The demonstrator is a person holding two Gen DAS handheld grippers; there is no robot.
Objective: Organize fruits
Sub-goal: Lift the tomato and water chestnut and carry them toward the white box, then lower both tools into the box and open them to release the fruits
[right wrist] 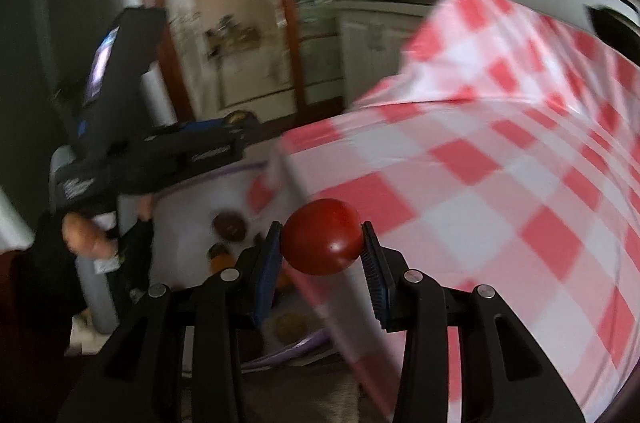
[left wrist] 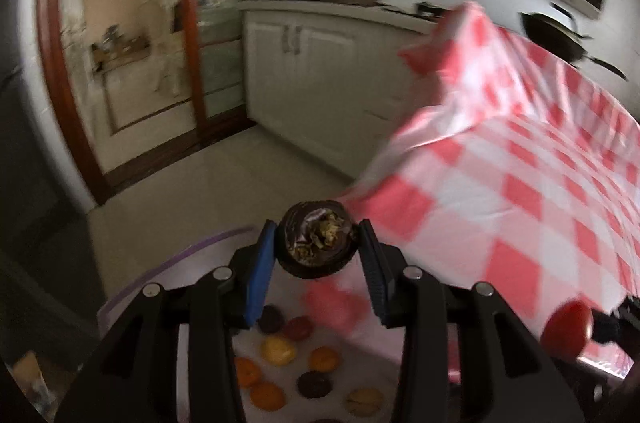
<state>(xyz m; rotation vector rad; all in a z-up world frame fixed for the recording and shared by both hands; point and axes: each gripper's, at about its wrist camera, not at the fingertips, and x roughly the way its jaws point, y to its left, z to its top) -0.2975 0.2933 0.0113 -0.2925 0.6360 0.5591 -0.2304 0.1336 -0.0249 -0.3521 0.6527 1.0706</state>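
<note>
The left gripper (left wrist: pixel 318 249) pinches a dark purple, wrinkled round fruit (left wrist: pixel 316 247) above a white tray (left wrist: pixel 192 263); the right gripper (right wrist: pixel 320 243) clamps a smooth red round fruit (right wrist: pixel 322 237) beside the red-checked tablecloth (right wrist: pixel 480 163).

No text can be read; the white lettering on the black left gripper (right wrist: pixel 236 121) is blurred past reading.
</note>
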